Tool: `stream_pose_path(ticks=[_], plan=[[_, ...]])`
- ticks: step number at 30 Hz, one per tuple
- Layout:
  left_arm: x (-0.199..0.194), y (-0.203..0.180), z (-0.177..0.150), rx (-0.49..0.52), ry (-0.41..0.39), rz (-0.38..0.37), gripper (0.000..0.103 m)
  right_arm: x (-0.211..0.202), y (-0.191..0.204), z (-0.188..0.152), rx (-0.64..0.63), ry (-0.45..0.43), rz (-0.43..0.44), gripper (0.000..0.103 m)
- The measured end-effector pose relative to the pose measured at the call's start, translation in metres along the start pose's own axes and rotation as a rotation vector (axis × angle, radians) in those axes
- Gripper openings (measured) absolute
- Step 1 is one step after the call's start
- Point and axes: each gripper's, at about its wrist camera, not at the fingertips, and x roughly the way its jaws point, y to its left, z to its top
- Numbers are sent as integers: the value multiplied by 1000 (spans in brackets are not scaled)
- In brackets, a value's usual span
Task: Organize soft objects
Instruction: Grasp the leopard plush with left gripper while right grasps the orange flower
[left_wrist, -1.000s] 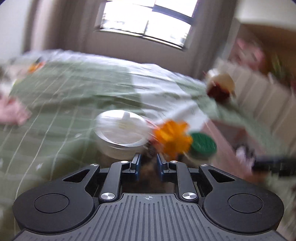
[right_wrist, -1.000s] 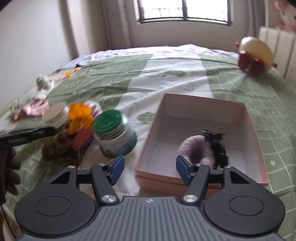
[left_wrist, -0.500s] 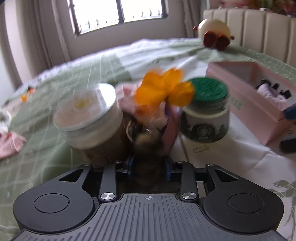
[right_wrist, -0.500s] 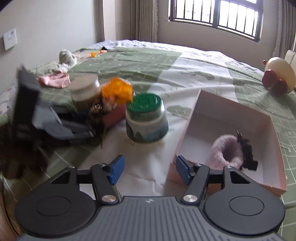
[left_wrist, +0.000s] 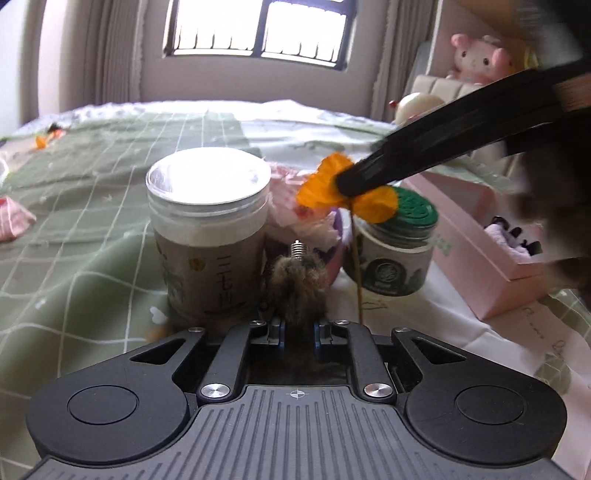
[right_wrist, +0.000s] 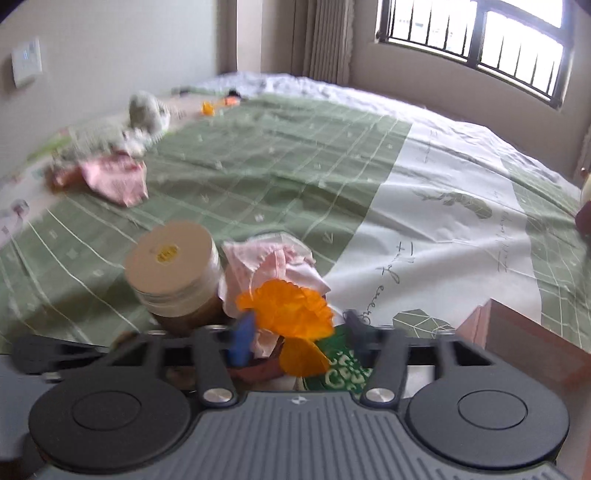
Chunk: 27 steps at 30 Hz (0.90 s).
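My left gripper (left_wrist: 297, 326) is shut on a brown furry pom-pom (left_wrist: 297, 291) with a metal screw top, low on the bed. Behind it stand a clear-lidded jar (left_wrist: 207, 229), a crumpled pink cloth (left_wrist: 295, 206) and a green-lidded jar (left_wrist: 395, 251). An orange fabric flower (right_wrist: 288, 314) on a thin stem rises between the jars. My right gripper (right_wrist: 297, 334) straddles the flower head with its jaws closing; its blurred black fingers (left_wrist: 424, 155) reach in from the upper right in the left wrist view. A purple fluffy item (left_wrist: 509, 236) lies in the pink box (left_wrist: 480, 258).
A green checked bedspread (right_wrist: 277, 166) covers the bed. Pink cloth (right_wrist: 114, 177) and a grey soft toy (right_wrist: 147, 110) lie at the far left. A pink plush (left_wrist: 476, 55) sits on a shelf, and a round cream toy (left_wrist: 413, 107) lies by the headboard.
My right gripper swung left from the pink box to the orange flower and its jaws narrowed. My left gripper sank a little and pinched the furry pom-pom tighter.
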Motion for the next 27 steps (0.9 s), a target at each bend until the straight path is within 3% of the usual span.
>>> stream_pose_path(ticks=[1, 2, 6, 15, 21, 27], plan=[[-4, -2, 1, 12, -15, 0, 15, 4, 4, 1, -22, 6, -19, 17], [-10, -3, 3, 23, -29, -4, 15, 2, 6, 2, -34, 6, -22, 14], [-39, -13, 30, 67, -111, -24, 14, -35, 3, 19, -20, -52, -4, 13], [-103, -43, 165, 188, -343, 52, 14, -168, -52, 64, 31, -245, -112, 13], [-129, -95, 220, 230, -439, 42, 14, -236, -97, 59, 73, -334, -184, 13], [-135, -160, 238, 283, -466, -9, 14, -280, -137, 37, 119, -380, -251, 13]])
